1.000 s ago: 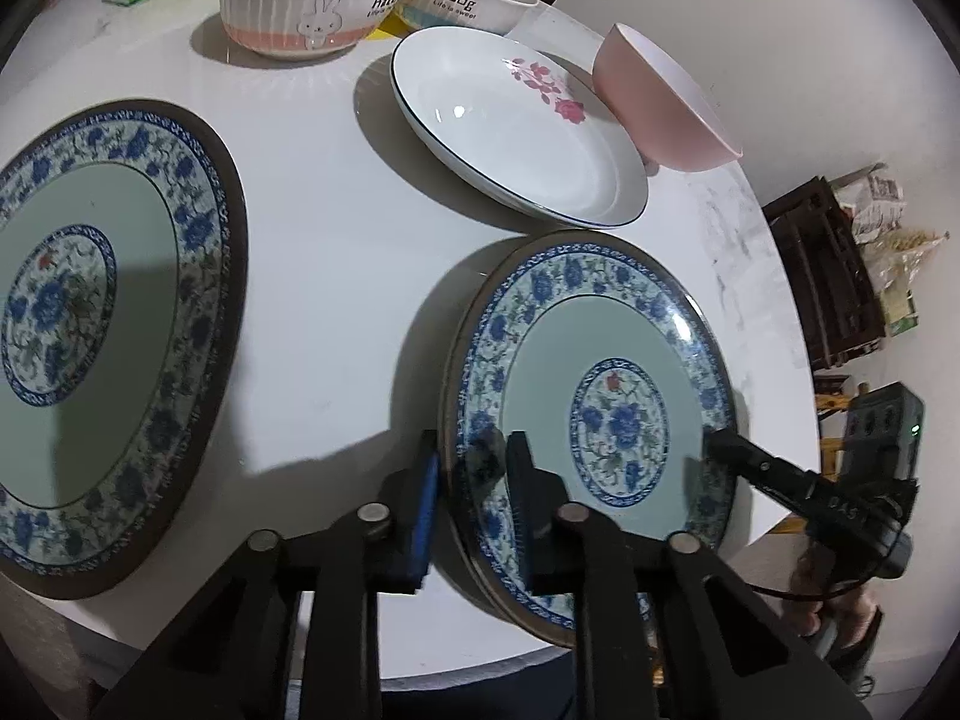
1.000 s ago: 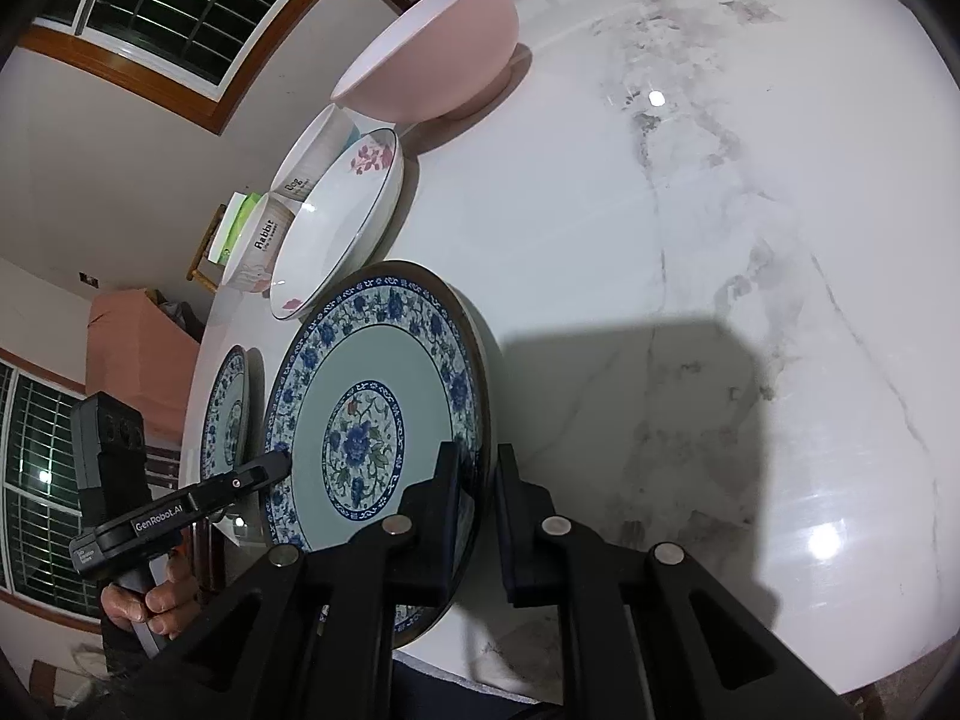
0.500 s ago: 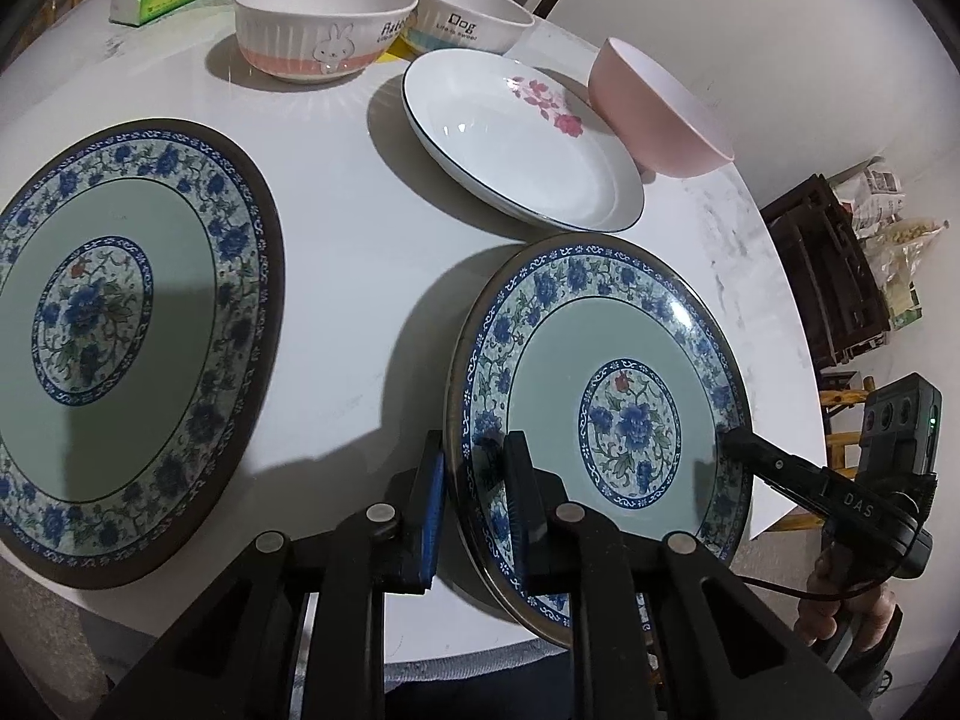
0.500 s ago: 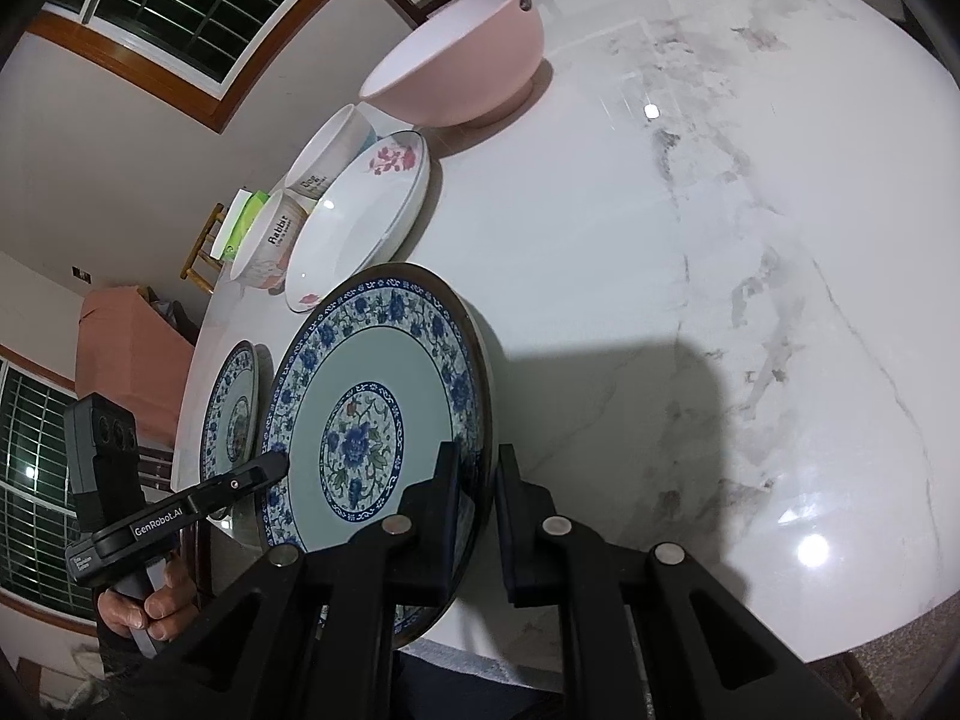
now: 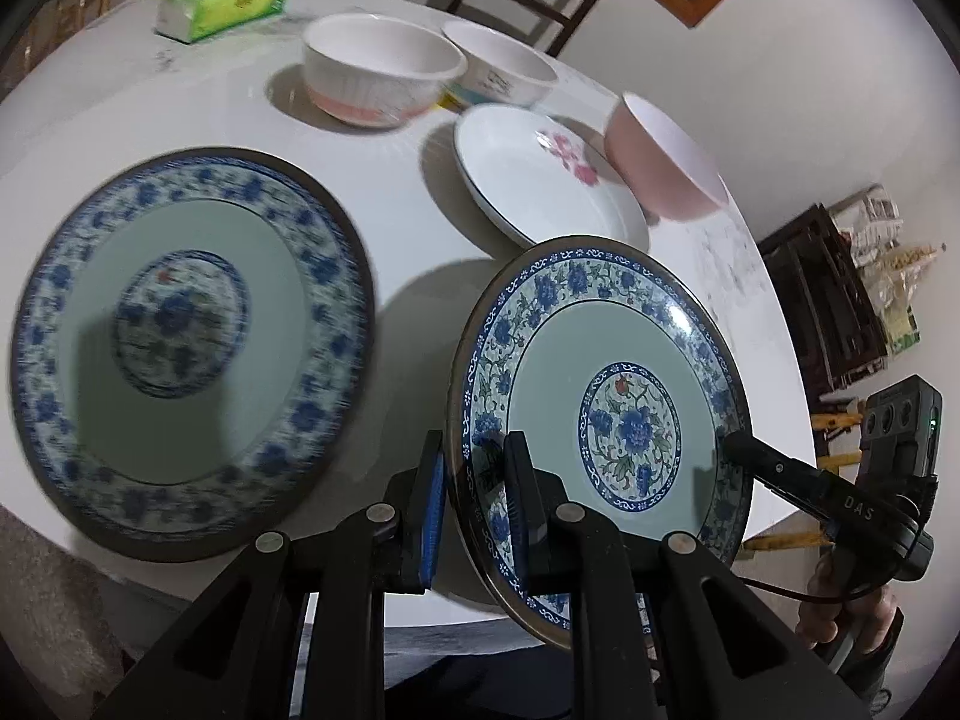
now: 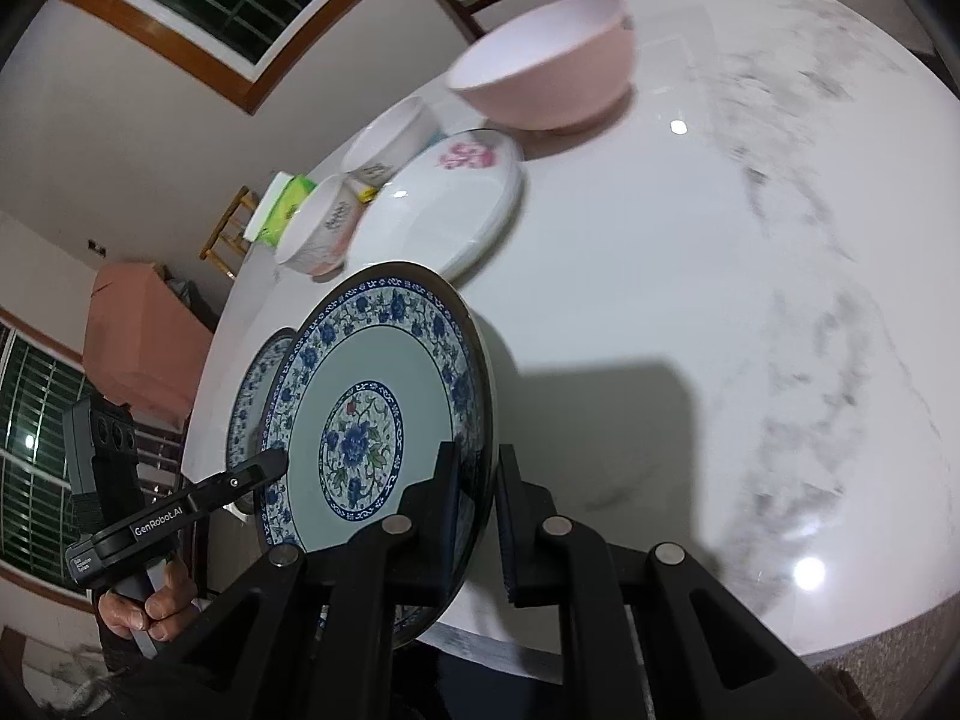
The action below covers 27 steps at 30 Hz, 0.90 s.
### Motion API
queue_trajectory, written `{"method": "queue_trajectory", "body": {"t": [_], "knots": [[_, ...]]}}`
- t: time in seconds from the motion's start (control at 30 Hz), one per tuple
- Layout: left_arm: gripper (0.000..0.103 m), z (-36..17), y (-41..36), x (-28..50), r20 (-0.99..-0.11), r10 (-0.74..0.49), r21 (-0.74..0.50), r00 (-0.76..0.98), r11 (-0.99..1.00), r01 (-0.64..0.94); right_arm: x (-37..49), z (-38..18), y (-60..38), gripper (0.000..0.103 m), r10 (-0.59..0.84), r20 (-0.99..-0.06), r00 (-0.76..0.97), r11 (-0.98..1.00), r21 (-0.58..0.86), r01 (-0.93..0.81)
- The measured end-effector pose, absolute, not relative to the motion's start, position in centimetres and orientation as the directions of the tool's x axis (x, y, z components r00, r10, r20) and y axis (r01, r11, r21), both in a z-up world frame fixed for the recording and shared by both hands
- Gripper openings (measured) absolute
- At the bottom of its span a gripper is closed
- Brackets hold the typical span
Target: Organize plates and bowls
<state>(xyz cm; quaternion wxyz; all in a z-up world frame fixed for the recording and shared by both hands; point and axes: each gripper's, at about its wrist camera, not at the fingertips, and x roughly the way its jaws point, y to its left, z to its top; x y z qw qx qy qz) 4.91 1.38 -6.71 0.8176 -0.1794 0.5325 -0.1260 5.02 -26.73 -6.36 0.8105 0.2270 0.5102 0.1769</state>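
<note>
Second blue-patterned plate [image 5: 180, 348], white floral dish [image 5: 540, 180] and pink bowl [image 5: 666, 162] crowd the marble table [image 6: 690, 300].

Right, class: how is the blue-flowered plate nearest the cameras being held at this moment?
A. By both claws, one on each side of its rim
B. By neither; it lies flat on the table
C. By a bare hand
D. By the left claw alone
A: the left claw and the right claw each pinch the rim of the blue-flowered plate, one on each side.
</note>
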Motion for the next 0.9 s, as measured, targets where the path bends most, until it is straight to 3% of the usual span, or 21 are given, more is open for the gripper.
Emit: {"method": "queue_trajectory", "body": {"t": [0.4, 0.9], "knots": [[0.015, -4.7, 9.8, 4.2, -0.813, -0.297, -0.396, 0.500, 0.913, -0.100, 8.4, -4.7, -17.2, 0.012, 0.579, -0.729, 0.364, 0.812, 0.553, -0.184], [0.016, -6.1, 18.4, 4.2, -0.843, -0.201, -0.359, 0.499, 0.901, -0.243, 11.4, -7.0, -8.6, 0.012, 0.588, -0.764, 0.265, 0.808, 0.546, -0.221]]}}
